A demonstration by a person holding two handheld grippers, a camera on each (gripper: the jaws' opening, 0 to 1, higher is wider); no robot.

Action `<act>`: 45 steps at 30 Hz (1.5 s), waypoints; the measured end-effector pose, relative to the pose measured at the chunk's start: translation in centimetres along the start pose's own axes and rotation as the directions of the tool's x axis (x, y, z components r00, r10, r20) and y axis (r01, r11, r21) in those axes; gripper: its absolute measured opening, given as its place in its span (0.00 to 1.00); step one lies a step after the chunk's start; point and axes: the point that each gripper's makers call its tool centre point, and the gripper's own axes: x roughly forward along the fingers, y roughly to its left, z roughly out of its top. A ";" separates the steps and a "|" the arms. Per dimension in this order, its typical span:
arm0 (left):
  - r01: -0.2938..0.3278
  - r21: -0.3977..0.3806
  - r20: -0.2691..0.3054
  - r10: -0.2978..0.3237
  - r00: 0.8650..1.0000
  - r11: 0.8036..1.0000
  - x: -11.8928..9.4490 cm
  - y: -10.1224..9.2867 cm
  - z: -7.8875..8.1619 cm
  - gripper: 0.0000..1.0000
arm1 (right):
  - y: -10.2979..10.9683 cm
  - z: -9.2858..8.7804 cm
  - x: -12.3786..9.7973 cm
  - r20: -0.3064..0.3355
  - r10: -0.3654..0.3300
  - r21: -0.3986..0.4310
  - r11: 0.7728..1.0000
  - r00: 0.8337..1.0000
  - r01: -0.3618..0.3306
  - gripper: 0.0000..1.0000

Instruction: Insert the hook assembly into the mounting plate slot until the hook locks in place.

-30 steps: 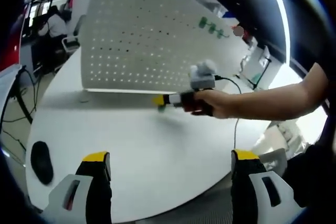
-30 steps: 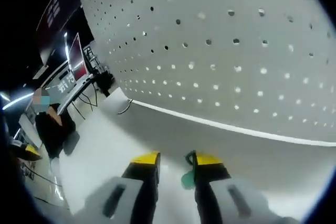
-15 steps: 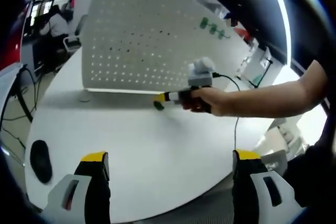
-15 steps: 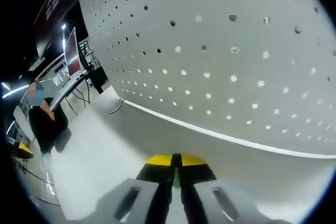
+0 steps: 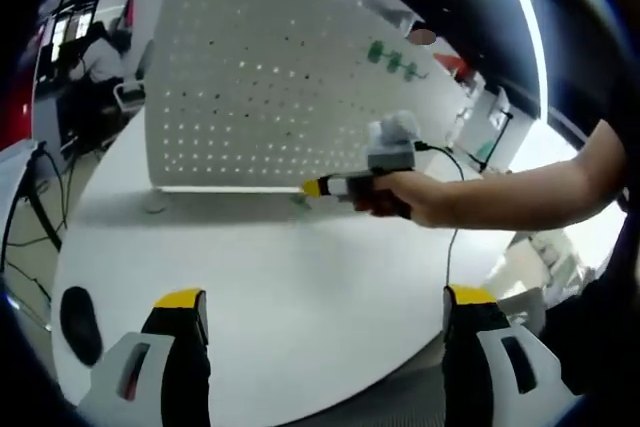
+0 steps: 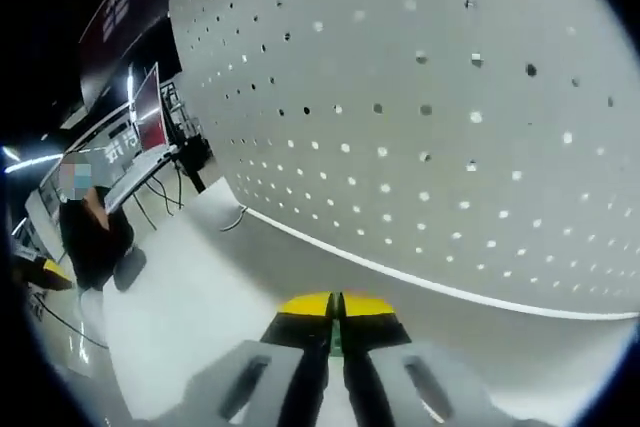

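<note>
The right claw [image 6: 336,309] is pinched shut on the small green hook [image 6: 337,339], held just before the foot of the upright perforated plate [image 6: 450,107]; the left claw [image 5: 325,312] hangs wide open above the white counter [image 5: 300,277]; more green hooks [image 5: 392,59] hang on the plate

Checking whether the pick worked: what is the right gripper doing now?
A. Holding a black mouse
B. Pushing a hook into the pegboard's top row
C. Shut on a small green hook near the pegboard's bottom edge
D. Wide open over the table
C: in the right gripper view the right gripper has its jaws together with a sliver of the green hook between them, just short of the pegboard's lower edge.
</note>
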 end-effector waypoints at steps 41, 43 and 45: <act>0.143 -0.033 0.137 -0.137 0.981 0.989 2.3 -5.9 6.6 0.72 | 13.7 7.5 -21.7 0.406 0.197 0.028 0.973 0.892 -0.227 0.00; 0.164 -0.031 0.166 -0.157 0.974 0.986 2.1 -6.4 7.3 0.63 | 14.3 7.6 -22.0 0.418 0.206 0.020 0.972 0.885 -0.235 0.00; 0.191 -0.058 0.181 -0.178 0.967 0.980 1.9 -6.8 7.8 0.57 | 14.7 7.7 -22.3 0.426 0.207 0.010 0.972 0.881 -0.233 0.00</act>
